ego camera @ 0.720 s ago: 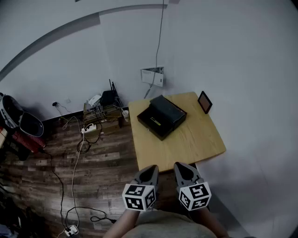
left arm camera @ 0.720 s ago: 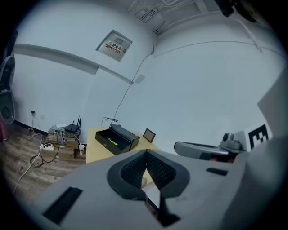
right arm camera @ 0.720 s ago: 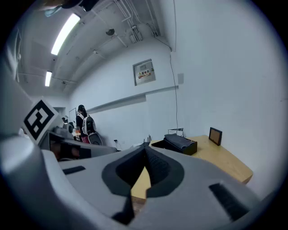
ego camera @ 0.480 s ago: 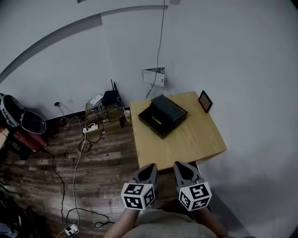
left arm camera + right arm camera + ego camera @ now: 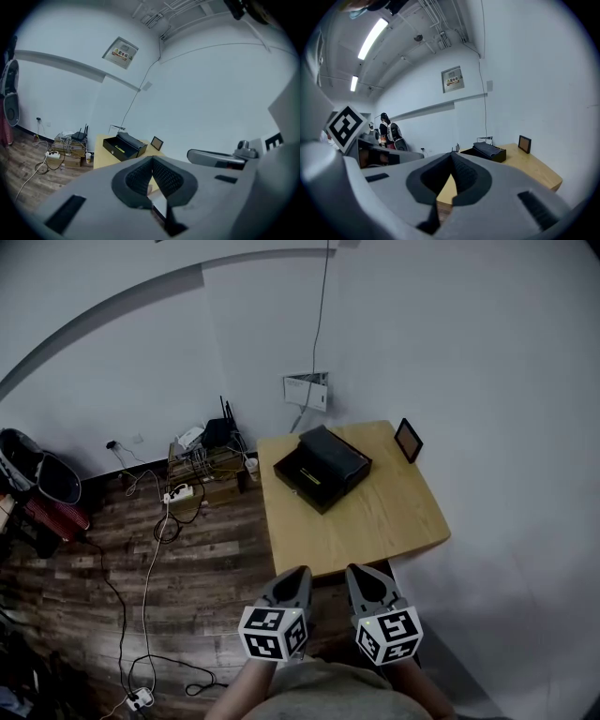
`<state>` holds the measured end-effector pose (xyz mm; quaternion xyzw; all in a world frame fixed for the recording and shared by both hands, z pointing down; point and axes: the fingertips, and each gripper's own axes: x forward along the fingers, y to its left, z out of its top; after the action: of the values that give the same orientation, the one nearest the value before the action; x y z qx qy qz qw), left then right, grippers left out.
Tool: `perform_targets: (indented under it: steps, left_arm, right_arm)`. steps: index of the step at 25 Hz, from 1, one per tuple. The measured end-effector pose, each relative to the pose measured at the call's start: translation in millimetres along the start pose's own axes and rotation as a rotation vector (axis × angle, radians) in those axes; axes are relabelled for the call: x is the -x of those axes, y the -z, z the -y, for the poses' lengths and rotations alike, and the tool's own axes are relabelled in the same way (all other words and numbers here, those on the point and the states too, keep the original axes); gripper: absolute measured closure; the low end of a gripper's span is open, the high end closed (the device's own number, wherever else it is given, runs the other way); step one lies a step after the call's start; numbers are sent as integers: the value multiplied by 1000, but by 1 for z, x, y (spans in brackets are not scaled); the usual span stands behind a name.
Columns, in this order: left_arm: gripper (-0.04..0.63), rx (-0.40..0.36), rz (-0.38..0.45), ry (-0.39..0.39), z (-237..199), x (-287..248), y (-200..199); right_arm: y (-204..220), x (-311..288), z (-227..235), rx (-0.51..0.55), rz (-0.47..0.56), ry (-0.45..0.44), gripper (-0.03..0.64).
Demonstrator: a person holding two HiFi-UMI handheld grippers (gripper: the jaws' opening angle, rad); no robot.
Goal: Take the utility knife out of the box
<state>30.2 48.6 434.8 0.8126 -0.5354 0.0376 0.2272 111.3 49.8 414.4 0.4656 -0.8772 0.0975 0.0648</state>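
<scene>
While Both Tongs Sit Shut, the Knife Lies Well Out of Reach

From the head view, the main hazard is the approach. The left gripper (image 5: 300,572) and right gripper (image 5: 356,570) hang side by side short of the near edge of the table (image 5: 384,531). They are well apart from the black box (image 5: 323,470), which stands toward the far-left corner of the top. The utility knife (image 5: 307,476) shows as a thin yellowish strip in the open tray, close to one wall. A reach made without first opening the jaws would likely just push the knife or shove the box along the wood. Cables (image 5: 150,549) trail over the floor (image 5: 84,606) to the left and could catch a foot on a step forward. Both pairs of jaws look pressed together, gripping nothing.

In the left gripper view, the pads meet at their tips with nothing between them. The box stands far ahead with its lid (image 5: 132,139) folded back behind the tray, and the knife is a pale streak inside. I judge that a steep dive could knock the front wall before the tips get around the slim handle.

In the right gripper view, the jaws are likewise closed and empty. Only the box's outside and its dark lid show from here, near a small framed picture (image 5: 524,143). The knife is hidden behind the wall, so a grab led from this side would be nearly blind.
</scene>
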Motion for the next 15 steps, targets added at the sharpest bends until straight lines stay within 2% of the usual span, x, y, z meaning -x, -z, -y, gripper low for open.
perform_targets:
  steps: [11, 15]
  left_arm:
    - [592, 42, -21, -59, -20, 12, 9]
    - [592, 48, -26, -68, -34, 5, 8]
  right_arm:
    - [1, -7, -14, -12, 5, -67, 617]
    - [4, -18, -11, -11, -2, -65, 617]
